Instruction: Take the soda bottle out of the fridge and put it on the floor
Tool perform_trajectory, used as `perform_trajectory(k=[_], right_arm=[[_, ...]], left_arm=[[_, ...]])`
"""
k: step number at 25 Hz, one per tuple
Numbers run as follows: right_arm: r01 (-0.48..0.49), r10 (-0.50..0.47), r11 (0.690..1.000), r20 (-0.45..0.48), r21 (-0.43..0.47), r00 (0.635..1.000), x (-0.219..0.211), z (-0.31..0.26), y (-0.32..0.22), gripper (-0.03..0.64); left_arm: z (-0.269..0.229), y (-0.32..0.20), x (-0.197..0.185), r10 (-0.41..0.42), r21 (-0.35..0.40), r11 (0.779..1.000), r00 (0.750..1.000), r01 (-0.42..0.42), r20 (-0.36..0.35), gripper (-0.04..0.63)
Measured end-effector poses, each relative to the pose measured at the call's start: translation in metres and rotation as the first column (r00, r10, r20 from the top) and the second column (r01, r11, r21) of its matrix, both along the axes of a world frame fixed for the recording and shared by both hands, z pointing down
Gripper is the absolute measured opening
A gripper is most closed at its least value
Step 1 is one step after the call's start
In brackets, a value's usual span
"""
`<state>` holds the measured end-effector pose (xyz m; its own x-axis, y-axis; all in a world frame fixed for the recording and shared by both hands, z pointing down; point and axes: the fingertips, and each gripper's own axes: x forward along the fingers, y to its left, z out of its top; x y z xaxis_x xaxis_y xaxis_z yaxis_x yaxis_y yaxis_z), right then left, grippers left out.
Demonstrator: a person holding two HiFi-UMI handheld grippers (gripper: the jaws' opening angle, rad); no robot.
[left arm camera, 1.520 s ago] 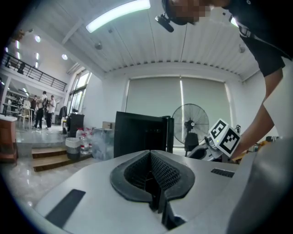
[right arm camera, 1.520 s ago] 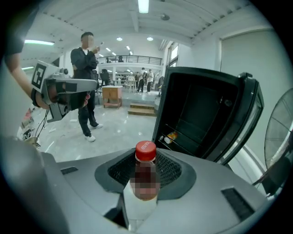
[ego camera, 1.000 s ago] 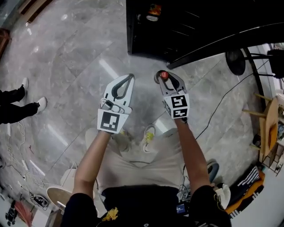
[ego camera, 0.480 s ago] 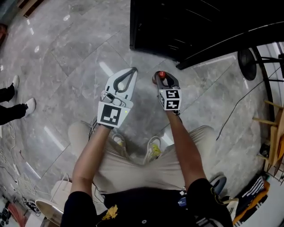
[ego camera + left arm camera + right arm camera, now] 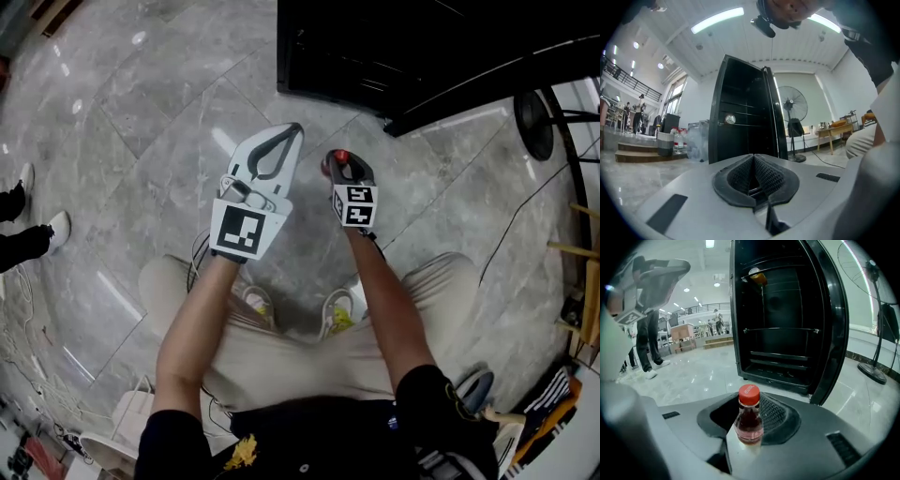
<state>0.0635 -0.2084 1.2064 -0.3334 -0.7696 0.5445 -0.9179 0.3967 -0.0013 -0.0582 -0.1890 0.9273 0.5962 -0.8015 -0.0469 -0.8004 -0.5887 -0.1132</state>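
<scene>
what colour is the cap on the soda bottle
Red; the cap shows best in the right gripper view.

Of the clear plastic soda bottle with a red cap (image 5: pixel 749 414), only the cap, neck and shoulder show. Its lower body and base are hidden between the jaws of the right claw (image 5: pixel 341 161). The black open-door fridge (image 5: pixel 403 42) is cut off by the head view's top edge. The small round amber item (image 5: pixel 758 275) on its top shelf is too small to identify. The bystander (image 5: pixel 26 239) is cut by the left edge, with only dark trouser legs and white shoes in frame.
</scene>
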Motion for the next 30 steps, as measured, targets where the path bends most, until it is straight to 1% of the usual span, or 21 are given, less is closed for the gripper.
perform_trajectory(k=[2, 4, 6, 9, 13, 16, 19, 24, 26, 27, 28, 29, 30], right_arm=[[0.007, -0.007, 1.0, -0.026, 0.002, 1.0, -0.001, 0.009, 0.001, 0.121], [0.008, -0.008, 1.0, -0.044, 0.004, 0.999, -0.001, 0.016, 0.0, 0.121], [-0.001, 0.001, 1.0, -0.053, 0.008, 0.999, 0.001, 0.019, -0.002, 0.121], [-0.01, 0.011, 1.0, -0.048, 0.021, 0.999, 0.003, 0.019, -0.006, 0.121], [0.023, -0.018, 0.998, -0.063, 0.066, 0.998, -0.001, 0.019, -0.004, 0.121], [0.005, -0.002, 0.997, -0.041, 0.079, 0.999, 0.003, 0.019, -0.001, 0.121], [-0.007, 0.008, 0.997, -0.022, 0.074, 1.0, 0.008, 0.02, 0.002, 0.123], [0.001, 0.0, 0.999, -0.023, 0.049, 1.0, 0.01, 0.021, 0.007, 0.123], [0.002, -0.002, 1.0, -0.02, 0.021, 1.0, 0.009, 0.024, 0.008, 0.126], [0.006, -0.007, 1.0, -0.018, -0.011, 1.0, 0.008, 0.028, 0.009, 0.134], [0.014, -0.015, 0.999, -0.017, -0.05, 1.0, 0.008, 0.032, 0.011, 0.179], [0.022, -0.024, 0.997, -0.019, -0.079, 1.0, 0.008, 0.034, 0.013, 0.288], [0.026, -0.029, 0.996, -0.023, -0.088, 0.999, 0.008, 0.032, 0.014, 0.295]], left_arm=[[0.002, -0.003, 0.001, -0.005, -0.009, 1.0, 0.999, 0.004, -0.034, 0.017], [0.006, -0.008, -0.001, -0.014, -0.038, 0.999, 0.997, 0.012, -0.076, 0.017], [0.01, -0.012, -0.004, -0.026, -0.06, 0.998, 0.996, 0.02, -0.091, 0.017], [0.011, -0.016, -0.006, -0.032, -0.067, 0.997, 0.995, 0.026, -0.098, 0.017], [0.011, -0.021, -0.005, -0.028, -0.065, 0.998, 0.994, 0.022, -0.101, 0.017], [0.018, -0.022, -0.002, -0.018, -0.078, 0.997, 0.997, 0.012, -0.081, 0.017], [0.019, -0.022, 0.002, -0.003, -0.082, 0.997, 0.997, -0.003, -0.081, 0.017], [0.022, -0.023, 0.002, 0.001, -0.092, 0.996, 0.997, -0.009, -0.08, 0.017], [0.023, -0.023, 0.002, 0.001, -0.096, 0.995, 0.997, -0.008, -0.075, 0.017], [0.023, -0.023, 0.003, 0.003, -0.096, 0.995, 0.997, -0.01, -0.074, 0.017], [0.023, -0.022, 0.004, 0.006, -0.095, 0.995, 0.997, -0.013, -0.074, 0.017], [0.024, -0.022, 0.005, 0.01, -0.094, 0.995, 0.997, -0.017, -0.076, 0.017], [0.024, -0.022, 0.006, 0.013, -0.094, 0.995, 0.997, -0.02, -0.077, 0.017]])
